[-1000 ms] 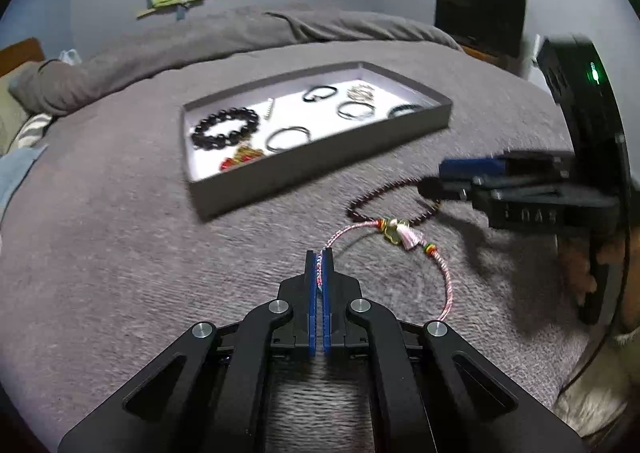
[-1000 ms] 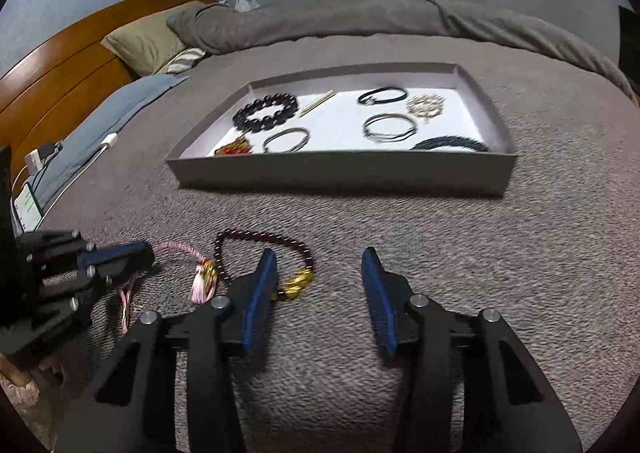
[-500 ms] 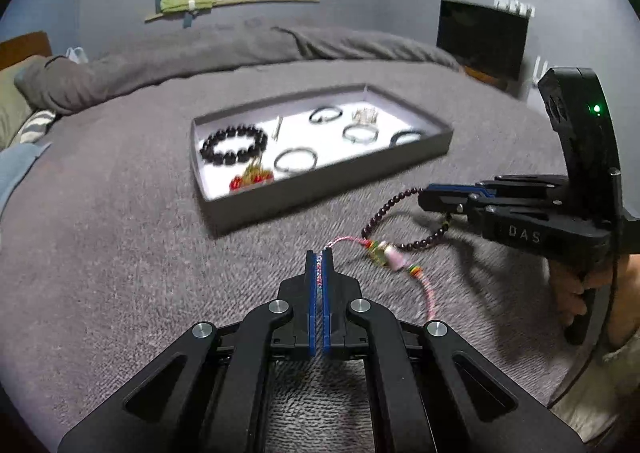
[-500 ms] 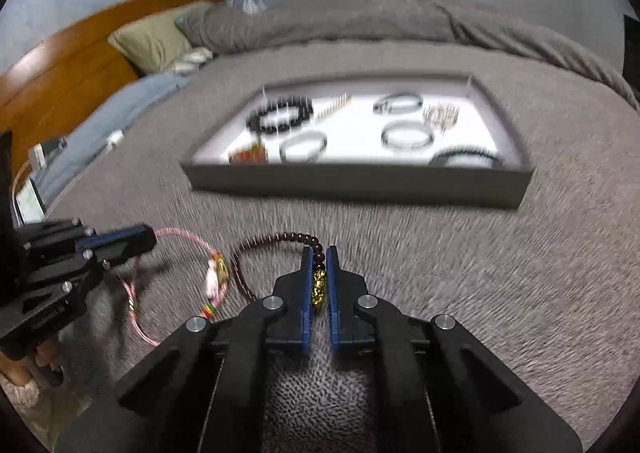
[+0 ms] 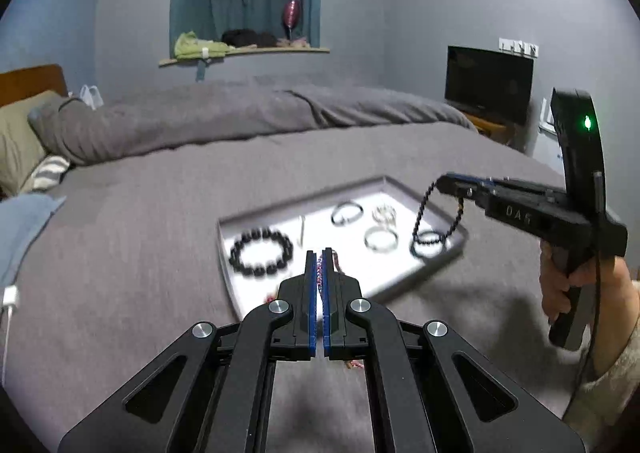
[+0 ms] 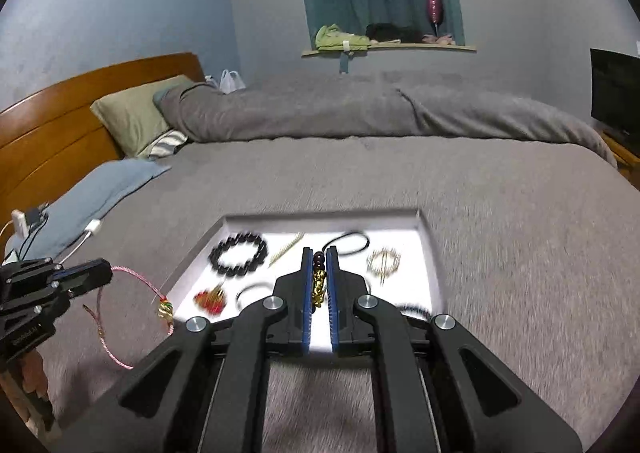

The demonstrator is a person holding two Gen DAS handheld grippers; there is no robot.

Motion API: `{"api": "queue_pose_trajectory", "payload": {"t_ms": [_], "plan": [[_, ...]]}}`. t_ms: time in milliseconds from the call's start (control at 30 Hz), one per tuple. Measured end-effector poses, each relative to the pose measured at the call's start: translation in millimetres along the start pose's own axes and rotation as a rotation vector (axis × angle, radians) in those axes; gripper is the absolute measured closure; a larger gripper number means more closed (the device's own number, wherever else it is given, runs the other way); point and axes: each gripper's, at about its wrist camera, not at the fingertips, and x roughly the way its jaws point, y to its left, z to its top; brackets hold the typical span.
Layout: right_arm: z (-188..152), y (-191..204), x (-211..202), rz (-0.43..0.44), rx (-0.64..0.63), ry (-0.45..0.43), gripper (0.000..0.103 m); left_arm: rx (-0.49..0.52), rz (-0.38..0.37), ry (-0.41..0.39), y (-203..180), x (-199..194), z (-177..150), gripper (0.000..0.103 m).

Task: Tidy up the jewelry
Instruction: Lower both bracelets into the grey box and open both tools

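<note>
- The cord bracelet (image 6: 132, 309) hangs as a loop from the left gripper (image 5: 318, 265), whose jaws are closed on the pink cord; it is off the bed, short of the tray (image 6: 200, 249) and to its left in the right wrist view.
- The bead bracelet (image 5: 424, 221) dangles from the right gripper (image 6: 319, 273), clamped at its gold charm (image 6: 318, 287), already over the tray's right end.
- The tray lies ahead of and below both grippers; judged so, the right one is nearer a free spot, beside the thin bangle (image 5: 381, 239).
- The black bead bracelet (image 6: 239, 255) fills the tray's left end.
</note>
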Motion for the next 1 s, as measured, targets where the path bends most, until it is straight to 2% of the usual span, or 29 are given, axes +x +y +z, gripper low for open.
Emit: {"api": "queue_pose_trajectory", "payload": {"t_ms": [133, 233, 367, 433, 533, 733, 1000], "plan": [[1.3, -7.8, 23.2, 0.014, 0.009, 0.033, 0.097, -0.015, 0.016, 0.003, 8.3, 30.3, 19.8, 0.1], [-5.8, -14.0, 38.0, 0.062, 0.035, 0.09, 0.097, -0.05, 0.009, 0.022, 14.1, 64.4, 28.9, 0.1], [-13.8, -10.1, 48.0, 0.146, 0.034, 0.139, 0.097, -0.103, -0.038, 0.059, 11.7, 113.9, 36.9, 0.1], [-18.1, -5.5, 54.4, 0.161, 0.011, 0.165, 0.097, -0.104, -0.055, 0.077, 7.7, 129.7, 40.0, 0.1], [-23.7, -2.7, 65.0, 0.139, -0.001, 0.194, 0.097, -0.084, -0.04, 0.126, 3.9, 157.0, 42.4, 0.1], [-27.7, -4.0, 83.8, 0.103, 0.01, 0.24, 0.097, -0.084, 0.002, 0.226, 9.3, 183.7, 29.4, 0.1], [-32.8, -6.6, 94.2, 0.073, 0.013, 0.276, 0.097, -0.063, 0.012, 0.244, 7.6, 188.7, 23.2, 0.099]]}}
